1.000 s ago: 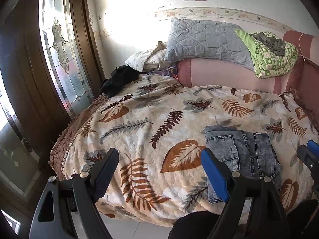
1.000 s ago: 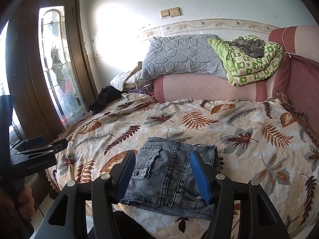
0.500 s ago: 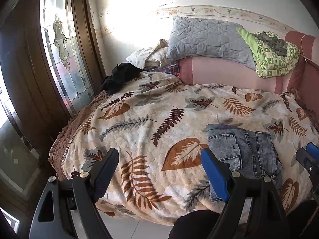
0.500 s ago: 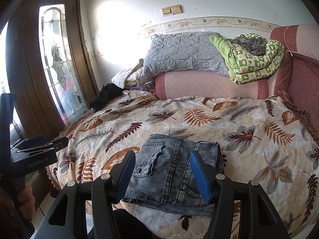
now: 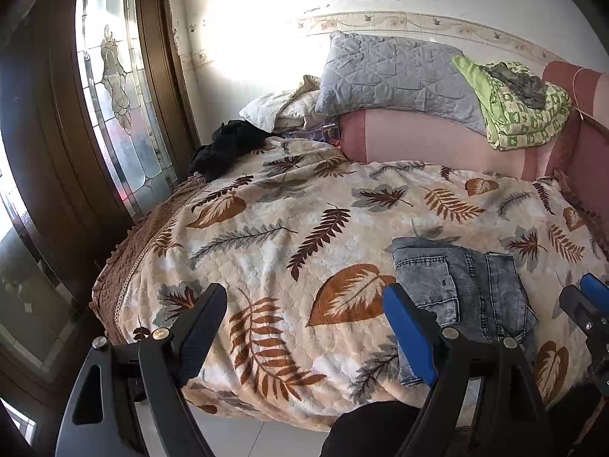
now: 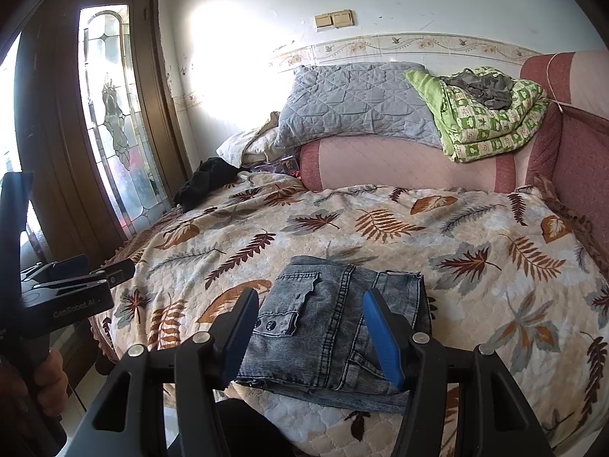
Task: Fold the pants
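The pants are seen folded into a compact stack at lower centre on the bed, both the left claw and the right claw held spread wide and empty, so little is judged left.

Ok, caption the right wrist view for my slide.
Open right tongs above folded grey jeans on a leaf-print bedspread, nothing gripped.

Grey-blue washed-denim pants on cream bedspread with brown and grey leaves.
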The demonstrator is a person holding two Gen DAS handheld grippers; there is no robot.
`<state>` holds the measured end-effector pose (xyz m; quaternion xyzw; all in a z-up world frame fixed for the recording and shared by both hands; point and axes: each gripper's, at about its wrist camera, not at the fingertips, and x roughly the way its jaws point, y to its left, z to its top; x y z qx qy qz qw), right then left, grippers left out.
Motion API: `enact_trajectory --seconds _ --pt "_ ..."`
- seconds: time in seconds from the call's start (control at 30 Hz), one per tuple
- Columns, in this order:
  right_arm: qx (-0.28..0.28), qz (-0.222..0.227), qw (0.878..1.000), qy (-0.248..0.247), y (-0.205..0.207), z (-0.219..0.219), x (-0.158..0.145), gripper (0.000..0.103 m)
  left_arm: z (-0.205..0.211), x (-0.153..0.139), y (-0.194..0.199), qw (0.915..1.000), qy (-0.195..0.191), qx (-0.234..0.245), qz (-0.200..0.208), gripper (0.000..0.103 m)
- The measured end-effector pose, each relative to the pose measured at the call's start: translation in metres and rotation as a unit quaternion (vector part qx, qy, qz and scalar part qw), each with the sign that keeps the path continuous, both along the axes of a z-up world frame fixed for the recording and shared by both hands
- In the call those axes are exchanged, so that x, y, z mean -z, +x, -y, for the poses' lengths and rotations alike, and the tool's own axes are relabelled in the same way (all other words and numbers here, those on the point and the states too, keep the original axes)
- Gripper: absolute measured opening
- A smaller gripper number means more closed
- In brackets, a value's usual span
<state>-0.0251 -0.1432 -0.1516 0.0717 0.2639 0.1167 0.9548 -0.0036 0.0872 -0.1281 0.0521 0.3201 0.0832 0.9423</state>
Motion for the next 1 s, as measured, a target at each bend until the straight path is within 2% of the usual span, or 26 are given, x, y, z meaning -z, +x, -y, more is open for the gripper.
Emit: enact_trajectory --seconds 1.0 --pt "-0.008 0.005 1.0 -0.009 -0.001 -0.0073 -0.0015 0.061 -0.0066 0.0018 -0.0008 1.0 -0.008 -0.001 -0.004 0.085"
